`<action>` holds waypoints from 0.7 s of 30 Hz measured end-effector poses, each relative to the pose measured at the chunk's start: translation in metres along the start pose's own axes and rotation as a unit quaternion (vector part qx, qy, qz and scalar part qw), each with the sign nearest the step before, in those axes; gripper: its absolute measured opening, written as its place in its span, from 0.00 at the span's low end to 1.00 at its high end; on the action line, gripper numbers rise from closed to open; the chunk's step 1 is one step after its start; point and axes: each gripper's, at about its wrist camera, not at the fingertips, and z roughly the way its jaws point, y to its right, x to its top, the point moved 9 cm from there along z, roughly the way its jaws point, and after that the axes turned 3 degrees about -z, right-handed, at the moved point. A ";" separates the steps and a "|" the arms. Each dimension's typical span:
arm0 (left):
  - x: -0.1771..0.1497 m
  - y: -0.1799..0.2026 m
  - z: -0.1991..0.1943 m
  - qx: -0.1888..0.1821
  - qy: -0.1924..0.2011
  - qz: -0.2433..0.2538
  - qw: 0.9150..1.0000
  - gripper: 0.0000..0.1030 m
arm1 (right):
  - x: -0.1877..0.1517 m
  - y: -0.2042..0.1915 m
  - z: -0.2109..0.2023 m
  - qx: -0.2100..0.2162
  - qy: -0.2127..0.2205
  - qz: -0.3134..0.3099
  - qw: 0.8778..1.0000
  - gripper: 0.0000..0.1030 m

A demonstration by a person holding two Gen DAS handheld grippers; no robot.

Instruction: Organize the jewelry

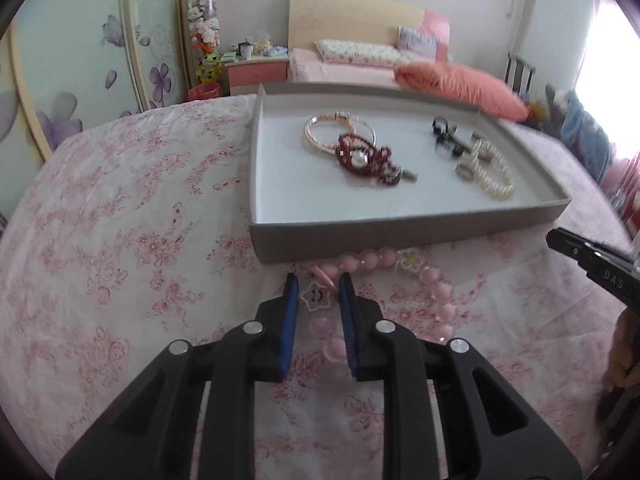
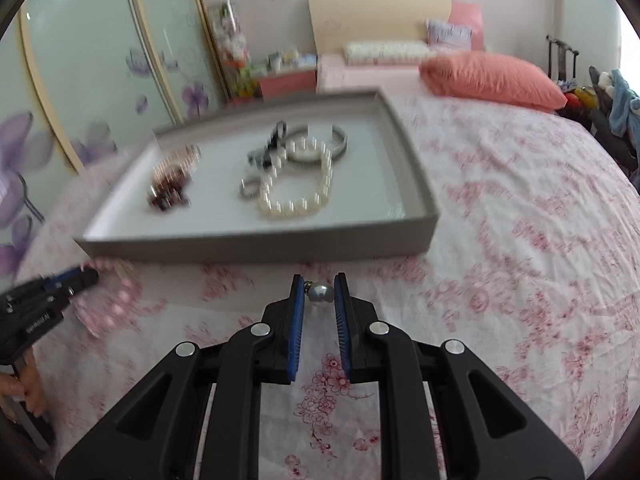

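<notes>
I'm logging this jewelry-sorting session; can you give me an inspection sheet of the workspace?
Surface: floral bedspread.
Job's things: grey tray holding white pearl bracelet, dark red beaded piece, bangles; pink bead bracelet outside the tray.
Clutter: nothing seen.
Grippers: left gripper shut on the bracelet's star charm; right gripper shut on grey pearl earring.
Cables: nothing seen.
Surroundings: orange pillow, floral wardrobe.

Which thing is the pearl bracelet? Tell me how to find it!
Look at the flat grey tray on the pink flowery bedspread. Inside it, towards the right-hand side, lies the pearl bracelet, a loop of round creamy-white beads. Nothing else in the tray is white: its neighbours are dark red beads and a silver bangle.
</notes>
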 end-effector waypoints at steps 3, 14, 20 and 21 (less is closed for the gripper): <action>0.000 0.001 -0.015 -0.021 0.020 -0.019 0.999 0.20 | 0.006 -0.007 -0.021 0.011 0.042 -0.007 0.999 0.16; 0.027 0.031 -0.081 -0.082 0.110 -0.035 0.990 0.01 | 0.036 -0.036 -0.073 0.039 0.121 -0.023 0.992 0.16; 0.015 0.019 -0.054 -0.052 0.057 -0.033 0.996 0.02 | 0.035 -0.044 -0.072 0.044 0.120 -0.032 0.991 0.16; 0.010 0.015 -0.047 -0.045 0.043 -0.033 0.997 0.02 | 0.034 -0.044 -0.071 0.045 0.118 -0.031 0.992 0.16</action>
